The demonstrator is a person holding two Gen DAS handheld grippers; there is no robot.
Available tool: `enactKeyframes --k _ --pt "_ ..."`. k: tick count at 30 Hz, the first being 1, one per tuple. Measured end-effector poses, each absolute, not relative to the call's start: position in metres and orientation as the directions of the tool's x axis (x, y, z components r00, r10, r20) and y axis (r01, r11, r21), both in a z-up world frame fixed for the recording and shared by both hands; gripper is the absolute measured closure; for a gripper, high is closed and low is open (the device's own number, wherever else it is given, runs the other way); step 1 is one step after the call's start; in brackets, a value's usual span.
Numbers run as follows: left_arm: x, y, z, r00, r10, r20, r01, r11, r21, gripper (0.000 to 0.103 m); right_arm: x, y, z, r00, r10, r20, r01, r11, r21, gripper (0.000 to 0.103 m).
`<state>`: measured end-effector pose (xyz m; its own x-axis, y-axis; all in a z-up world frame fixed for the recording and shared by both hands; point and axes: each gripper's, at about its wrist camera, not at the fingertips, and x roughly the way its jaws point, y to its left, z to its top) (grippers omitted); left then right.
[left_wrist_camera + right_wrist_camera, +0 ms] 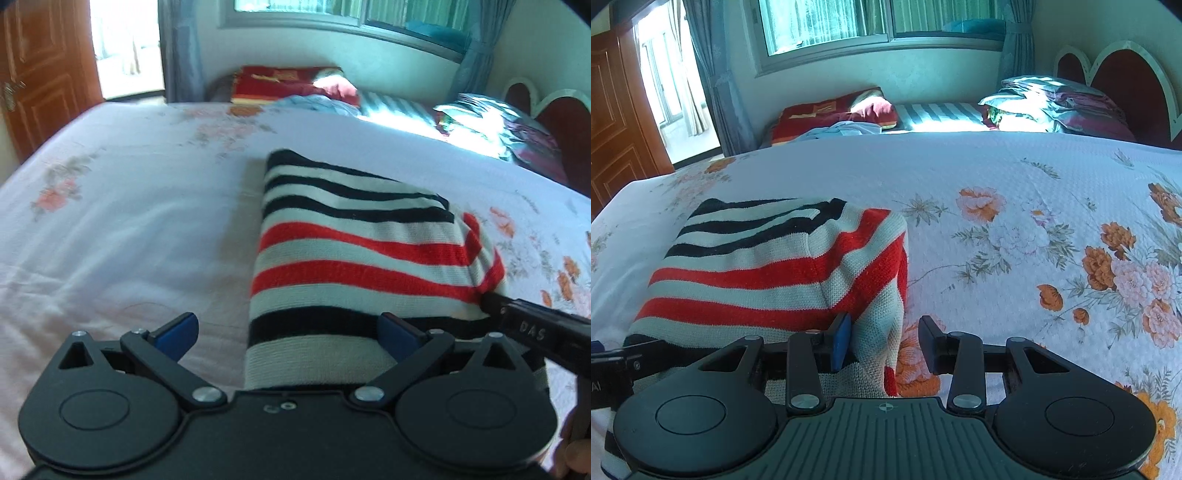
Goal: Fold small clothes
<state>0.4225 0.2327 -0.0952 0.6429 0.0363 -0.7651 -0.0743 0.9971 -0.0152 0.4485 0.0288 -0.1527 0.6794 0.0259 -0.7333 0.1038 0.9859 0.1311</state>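
A folded knit sweater (354, 236) with black, white and red stripes lies on the floral bed sheet (122, 206). My left gripper (288, 334) stands wide open over the sweater's near end, one blue-padded finger (177, 332) off its left side, the other (399, 334) over the cloth, neither pressing. My right gripper (886, 343) is at the sweater's (775, 266) right edge. Its jaws stand partly apart with the folded edge hanging between them. The left pad (842, 343) touches the knit; the right finger (931, 343) is clear of it.
Red and striped bedding (842, 110) and a pile of pillows (1052, 107) lie at the bed's far side under a window. A heart-shaped headboard (1126, 77) stands at the right, a wooden door (40, 81) at the left. Bare sheet (1034, 229) spreads right of the sweater.
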Motion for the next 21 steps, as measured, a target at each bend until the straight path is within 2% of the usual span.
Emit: enactKeyframes --k 3,8,9,10,12,18,20,21 --pt "0.41 0.228 -0.086 0.653 0.1 -0.751 -0.099 0.994 0.047 0.002 0.437 0.027 -0.141 0.696 0.041 -0.717 0.104 0.982 0.156 0.064" --pt "0.378 0.233 -0.066 0.631 0.122 -0.766 -0.144 0.989 0.039 0.008 0.386 0.027 -0.113 0.73 0.111 -0.675 0.029 0.981 0.192 0.063" --pt "0.369 0.235 -0.062 0.628 0.129 -0.768 -0.153 0.987 0.04 0.009 0.372 0.026 -0.107 0.728 0.138 -0.671 0.004 0.979 0.206 0.055" --pt "0.359 0.235 -0.057 0.627 0.136 -0.767 -0.159 0.986 0.045 0.011 0.36 0.025 -0.102 0.726 0.162 -0.669 -0.016 0.976 0.219 0.037" --pt "0.339 0.233 -0.046 0.631 0.142 -0.763 -0.148 0.987 0.061 0.012 0.33 0.024 -0.089 0.732 0.195 -0.653 -0.051 0.971 0.233 0.02" --pt "0.256 0.221 -0.009 0.682 0.167 -0.712 -0.142 0.985 0.095 0.011 0.245 0.018 -0.056 0.743 0.245 -0.622 -0.134 0.966 0.221 0.019" --pt "0.227 0.218 0.006 0.695 0.161 -0.701 -0.149 0.986 0.078 0.01 0.216 0.014 -0.045 0.755 0.243 -0.609 -0.137 0.967 0.215 0.013" --pt "0.212 0.215 0.012 0.7 0.159 -0.696 -0.152 0.986 0.072 0.01 0.201 0.012 -0.038 0.766 0.241 -0.596 -0.138 0.967 0.213 0.006"
